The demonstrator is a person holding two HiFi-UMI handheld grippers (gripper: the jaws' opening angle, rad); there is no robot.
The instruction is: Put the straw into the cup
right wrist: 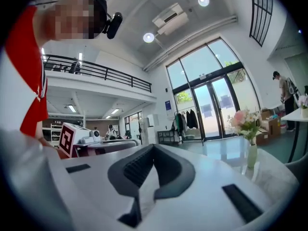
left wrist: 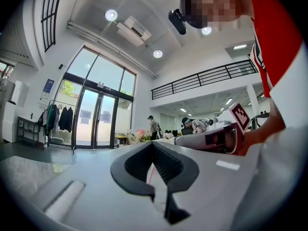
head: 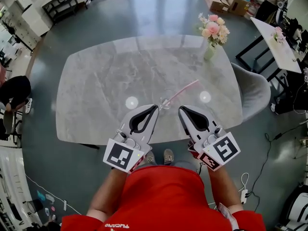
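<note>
Pink straw (head: 185,89) seems to sit in the clear cup (head: 166,102) mid-desk (head: 96,81), leaning far-right; left tool (head: 153,109) and right tool (head: 183,110), both pressed together and empty, flank it: hold them clear so the cup isn't tipped.

Pink straw (head: 185,88) aslant – apparently in the clear cup (head: 166,103) – near the table's (head: 96,90) front edge
</note>
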